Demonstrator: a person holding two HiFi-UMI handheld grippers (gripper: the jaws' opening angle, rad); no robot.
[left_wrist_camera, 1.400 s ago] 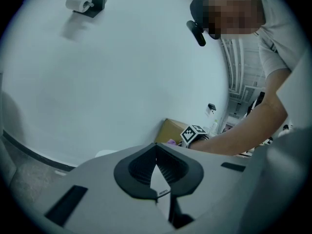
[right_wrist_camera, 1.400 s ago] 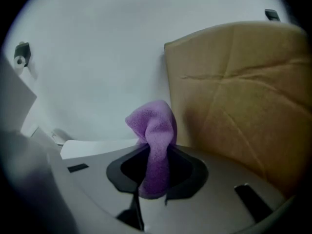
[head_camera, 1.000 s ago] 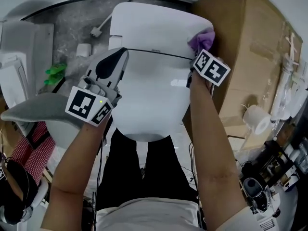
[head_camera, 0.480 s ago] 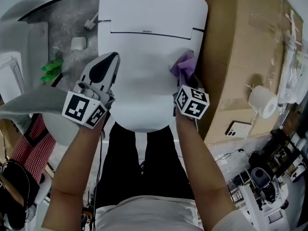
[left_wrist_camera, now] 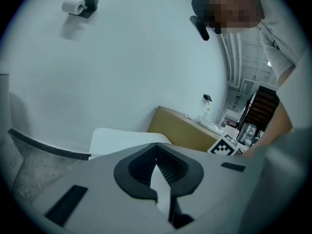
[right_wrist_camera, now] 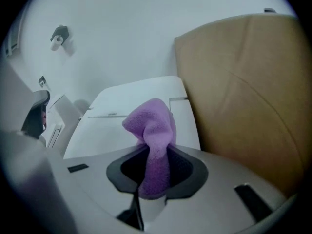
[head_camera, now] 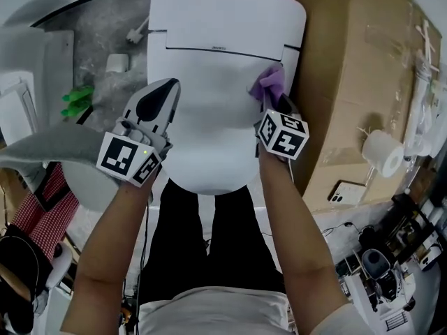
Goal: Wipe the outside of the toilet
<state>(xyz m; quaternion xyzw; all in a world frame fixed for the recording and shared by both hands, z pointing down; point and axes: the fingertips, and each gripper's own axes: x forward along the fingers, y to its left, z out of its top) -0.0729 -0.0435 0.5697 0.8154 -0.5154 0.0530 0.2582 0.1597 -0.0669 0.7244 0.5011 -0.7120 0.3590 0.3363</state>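
The white toilet [head_camera: 216, 54] stands below me with its lid closed. My right gripper [head_camera: 274, 103] is shut on a purple cloth [head_camera: 269, 86], which presses against the lid's right edge just in front of the hinge line. In the right gripper view the purple cloth [right_wrist_camera: 152, 130] bunches up out of the jaws, with the toilet [right_wrist_camera: 131, 108] beyond it. My left gripper [head_camera: 163, 93] is shut and holds nothing; it hovers over the lid's left edge. In the left gripper view, that left gripper [left_wrist_camera: 157, 172] points past the toilet [left_wrist_camera: 114, 138] at the wall.
A big cardboard box [head_camera: 356, 68] stands tight against the toilet's right side. A toilet paper roll [head_camera: 383, 152] and a phone [head_camera: 347, 192] lie to the right. A grey cloth [head_camera: 49, 152] and a green item [head_camera: 78, 100] are to the left. A paper holder [left_wrist_camera: 78, 5] hangs on the wall.
My right gripper dragged the purple cloth from the back right corner toward me along the lid's right edge, then a little back. The left gripper hardly moved.
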